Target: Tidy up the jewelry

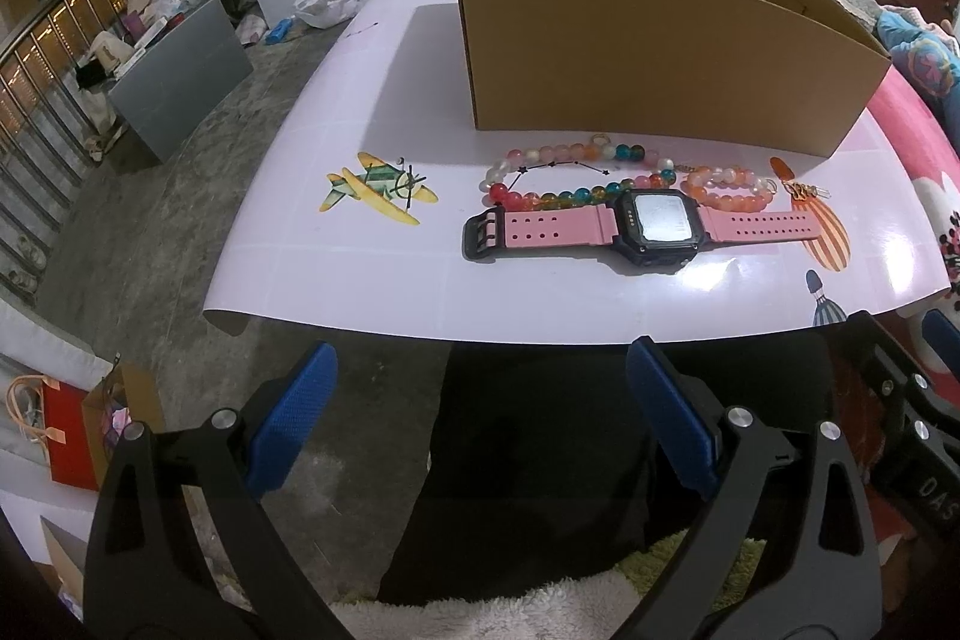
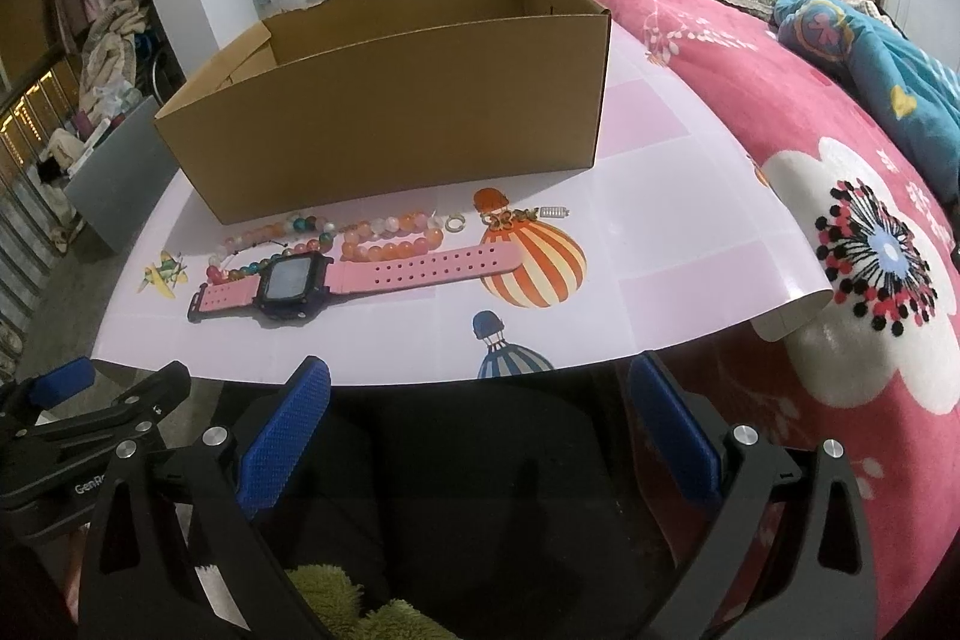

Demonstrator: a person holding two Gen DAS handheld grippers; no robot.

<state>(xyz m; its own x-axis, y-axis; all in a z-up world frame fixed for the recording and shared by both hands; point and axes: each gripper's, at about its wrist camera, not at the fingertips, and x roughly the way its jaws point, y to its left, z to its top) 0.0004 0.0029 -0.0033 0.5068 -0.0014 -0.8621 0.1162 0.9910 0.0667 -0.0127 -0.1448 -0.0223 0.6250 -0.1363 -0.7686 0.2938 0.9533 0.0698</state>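
Note:
An open cardboard box [image 1: 648, 58] [image 2: 384, 118] stands on the white printed table sheet [image 1: 336, 244] [image 2: 630, 244]. In front of it lie a pink-strapped watch with a black case [image 1: 651, 226] [image 2: 282, 287], a multicoloured bead bracelet [image 1: 564, 178] [image 2: 270, 235], an orange and white bead bracelet [image 1: 729, 187] [image 2: 393, 241], a small ring [image 2: 456, 222] and a gold clip [image 1: 804, 190] [image 2: 507, 217]. My left gripper [image 1: 480, 400] hangs open below the table's near edge, short of the watch. My right gripper [image 2: 480, 406] is open too, near the edge, with nothing between its fingers.
A pink flowered blanket [image 2: 810, 148] covers the bed to the right of the table. On the left the concrete floor [image 1: 150, 196] holds a grey cabinet [image 1: 180, 76] and clutter. A red gift bag [image 1: 72, 436] stands low at the left. Dark trousers and a fuzzy green cloth [image 2: 336, 598] lie below the grippers.

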